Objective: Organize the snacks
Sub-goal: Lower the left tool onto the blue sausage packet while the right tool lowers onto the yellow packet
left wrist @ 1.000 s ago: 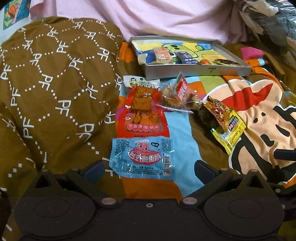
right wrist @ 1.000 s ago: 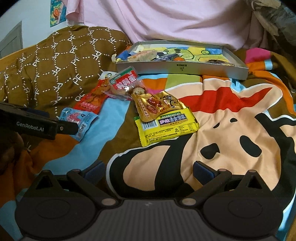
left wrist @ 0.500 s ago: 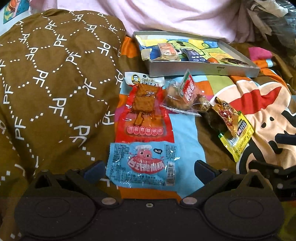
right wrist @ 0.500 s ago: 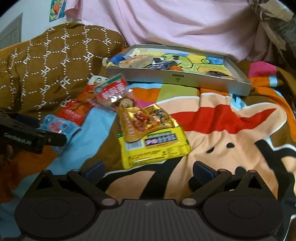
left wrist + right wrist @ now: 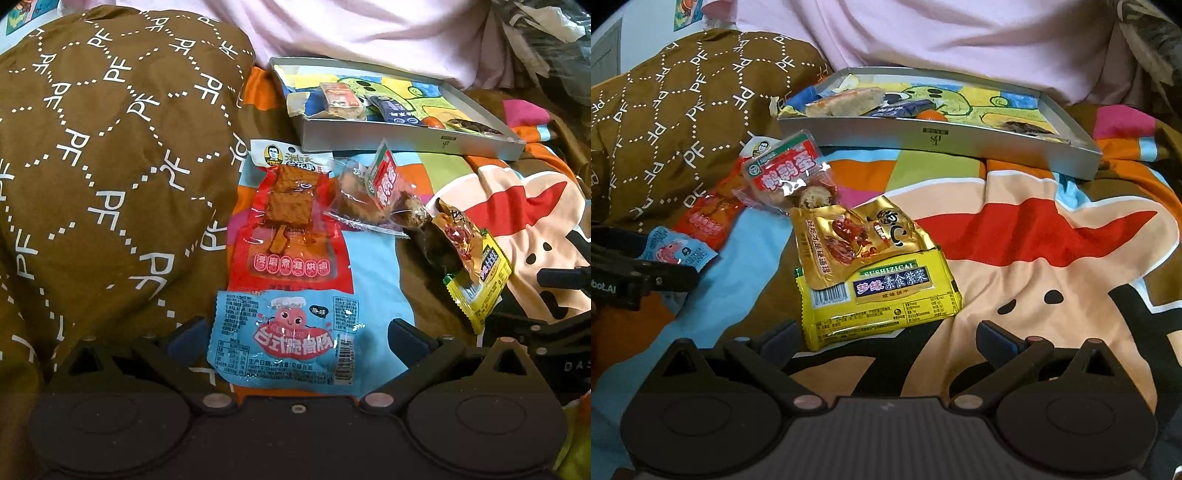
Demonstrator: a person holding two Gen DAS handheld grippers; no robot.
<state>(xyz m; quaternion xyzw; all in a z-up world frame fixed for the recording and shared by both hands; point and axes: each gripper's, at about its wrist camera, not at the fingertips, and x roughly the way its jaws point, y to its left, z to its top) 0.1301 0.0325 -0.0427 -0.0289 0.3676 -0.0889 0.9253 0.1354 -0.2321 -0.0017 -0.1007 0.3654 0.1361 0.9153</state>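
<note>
Both jaws stand released, empty. Left gripper point(image 5: 295, 332) has advanced and now straddles the blue sausage packet point(image 5: 282, 341); right gripper point(image 5: 886, 332) has closed on the yellow seaweed packet point(image 5: 881, 299). Both packets lie short of the grey tray point(image 5: 938, 140). Pickups appear imminent.

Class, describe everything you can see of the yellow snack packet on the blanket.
The yellow packet is a flat, glossy plastic wrapper, sealed, with a blue label strip, a barcode and small print. It lies face up on the cartoon blanket, slightly tilted. A gold packet overlaps its upper edge. Its lower edge sits just ahead of the open right gripper, which does not touch it. In the left view it appears at the right.
</note>
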